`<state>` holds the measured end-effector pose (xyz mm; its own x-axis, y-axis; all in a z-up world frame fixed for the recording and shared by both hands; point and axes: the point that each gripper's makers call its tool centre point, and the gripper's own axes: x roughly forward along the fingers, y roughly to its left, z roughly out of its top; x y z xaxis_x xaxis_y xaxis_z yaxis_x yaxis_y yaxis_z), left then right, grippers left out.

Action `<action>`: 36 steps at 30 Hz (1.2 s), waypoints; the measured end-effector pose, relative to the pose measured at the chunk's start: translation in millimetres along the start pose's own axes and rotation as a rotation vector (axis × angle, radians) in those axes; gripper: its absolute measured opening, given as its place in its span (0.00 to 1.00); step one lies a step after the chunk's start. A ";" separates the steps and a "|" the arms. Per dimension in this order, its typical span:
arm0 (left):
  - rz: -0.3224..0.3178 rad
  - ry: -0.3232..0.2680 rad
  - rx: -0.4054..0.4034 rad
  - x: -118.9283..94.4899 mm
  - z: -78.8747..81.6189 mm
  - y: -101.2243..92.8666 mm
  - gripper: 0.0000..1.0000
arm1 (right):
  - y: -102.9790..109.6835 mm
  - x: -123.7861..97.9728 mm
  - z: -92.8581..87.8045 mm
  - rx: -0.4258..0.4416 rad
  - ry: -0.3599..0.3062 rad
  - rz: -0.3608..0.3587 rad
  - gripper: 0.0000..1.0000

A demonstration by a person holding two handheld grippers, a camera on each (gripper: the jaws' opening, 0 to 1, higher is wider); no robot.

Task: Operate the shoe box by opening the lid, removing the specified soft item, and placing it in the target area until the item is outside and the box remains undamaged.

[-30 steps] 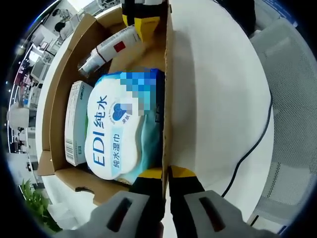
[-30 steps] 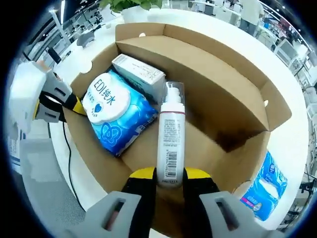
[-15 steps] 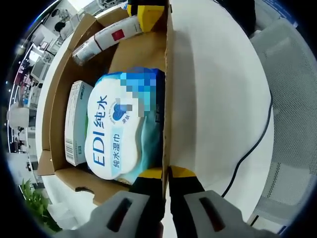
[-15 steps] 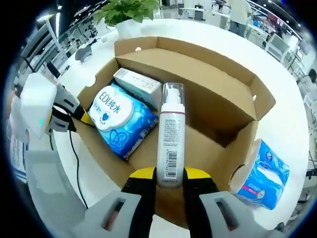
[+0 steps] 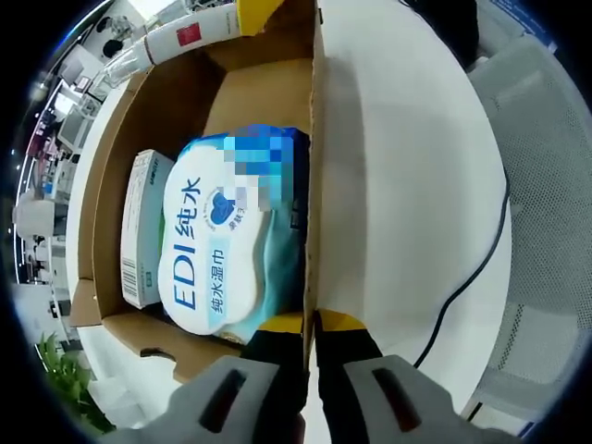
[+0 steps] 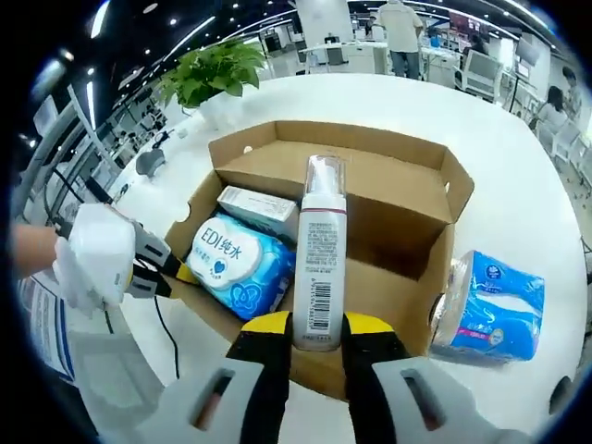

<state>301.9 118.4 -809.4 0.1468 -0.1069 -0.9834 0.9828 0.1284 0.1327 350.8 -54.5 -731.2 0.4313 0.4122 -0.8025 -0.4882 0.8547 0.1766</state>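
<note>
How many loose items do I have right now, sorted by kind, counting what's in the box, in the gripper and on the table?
Wet wipe packs: 1, in the box
Small cartons: 1, in the box
Pump bottles: 1, held by the right gripper
Blue soft packs: 1, on the table
Total: 4

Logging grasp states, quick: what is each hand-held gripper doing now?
Left hand-held gripper: shut on box wall.
Right hand-held gripper: shut on pump bottle.

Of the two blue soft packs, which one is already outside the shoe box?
The blue tissue pack resting on the white table beside the box's outer wall. The EDI wet-wipes pack still lies inside the shoe box, next to a small carton.
</note>
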 end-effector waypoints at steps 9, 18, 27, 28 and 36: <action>-0.001 0.002 -0.002 0.2 -0.1 0.0 0.01 | 4.6 -17.8 -2.6 -0.077 -0.047 -0.028 0.17; 0.002 0.002 -0.006 -0.4 -0.1 0.2 0.01 | 3.3 -45.3 11.6 -0.038 -0.148 -0.030 0.17; -0.003 0.005 -0.009 -0.2 0.3 0.8 0.01 | -6.7 -72.2 13.3 -0.031 -0.197 -0.035 0.17; -0.003 0.005 -0.009 -0.3 0.3 0.8 0.01 | -7.5 -73.8 12.6 -0.032 -0.199 -0.038 0.17; -0.002 0.004 -0.010 -0.3 -0.1 0.7 0.01 | -9.6 -87.2 11.0 -0.005 -0.223 -0.027 0.17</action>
<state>302.6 118.6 -809.1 0.1439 -0.1028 -0.9842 0.9820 0.1377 0.1292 326.2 -95.2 -656.5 0.6012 0.4493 -0.6608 -0.4779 0.8649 0.1533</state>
